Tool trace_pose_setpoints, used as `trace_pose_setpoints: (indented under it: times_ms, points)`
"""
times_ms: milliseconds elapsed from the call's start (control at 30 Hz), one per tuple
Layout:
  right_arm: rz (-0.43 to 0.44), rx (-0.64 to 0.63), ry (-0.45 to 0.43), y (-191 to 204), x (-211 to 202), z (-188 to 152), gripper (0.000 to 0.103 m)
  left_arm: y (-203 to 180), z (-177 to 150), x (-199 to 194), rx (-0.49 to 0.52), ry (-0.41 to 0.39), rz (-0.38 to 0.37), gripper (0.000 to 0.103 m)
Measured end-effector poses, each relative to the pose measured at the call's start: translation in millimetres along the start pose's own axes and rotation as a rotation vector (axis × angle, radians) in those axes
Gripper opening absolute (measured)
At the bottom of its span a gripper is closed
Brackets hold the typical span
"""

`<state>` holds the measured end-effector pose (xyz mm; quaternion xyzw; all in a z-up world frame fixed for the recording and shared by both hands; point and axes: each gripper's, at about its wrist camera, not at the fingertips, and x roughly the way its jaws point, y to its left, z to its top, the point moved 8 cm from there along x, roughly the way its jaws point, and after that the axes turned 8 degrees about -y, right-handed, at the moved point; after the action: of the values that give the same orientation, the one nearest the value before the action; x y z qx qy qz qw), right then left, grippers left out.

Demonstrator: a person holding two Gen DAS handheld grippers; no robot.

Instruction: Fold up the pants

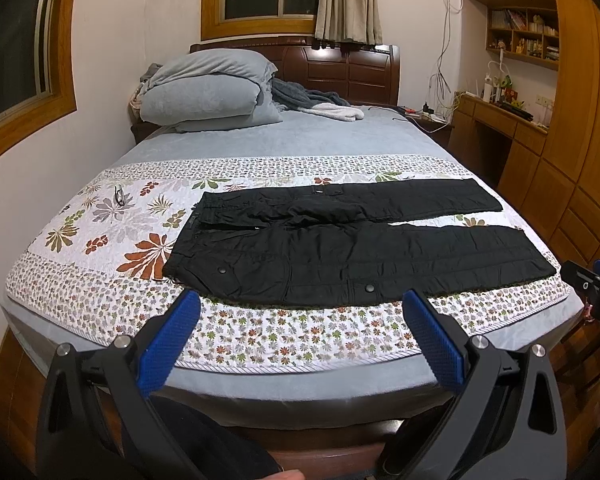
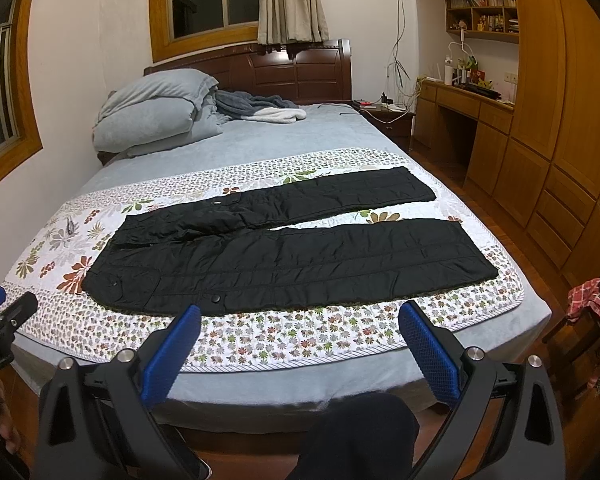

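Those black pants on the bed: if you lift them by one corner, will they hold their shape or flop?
The black pants will probably flop: they lie flat and wrinkled on the quilt. The stitched, padded-looking fabric suggests some bulk, so the folds may spring back. Its slight sheen hints it could slip.

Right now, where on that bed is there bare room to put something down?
Free: the floral quilt strip between the black pants and the near edge, and the grey sheet between quilt and headboard. Crowded: the folded duvet corner, and glasses left of the waistband.
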<state>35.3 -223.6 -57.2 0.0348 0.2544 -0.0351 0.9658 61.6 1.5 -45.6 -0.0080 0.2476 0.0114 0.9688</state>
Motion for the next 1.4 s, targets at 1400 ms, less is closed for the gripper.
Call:
trace_pose_setpoints:
  times_ms: [1400]
  points:
    - [0.065, -0.004, 0.031, -11.2, 32.3, 2.9, 0.1, 24.0, -14.9, 54.1, -0.081, 0.147, -0.183, 0.101]
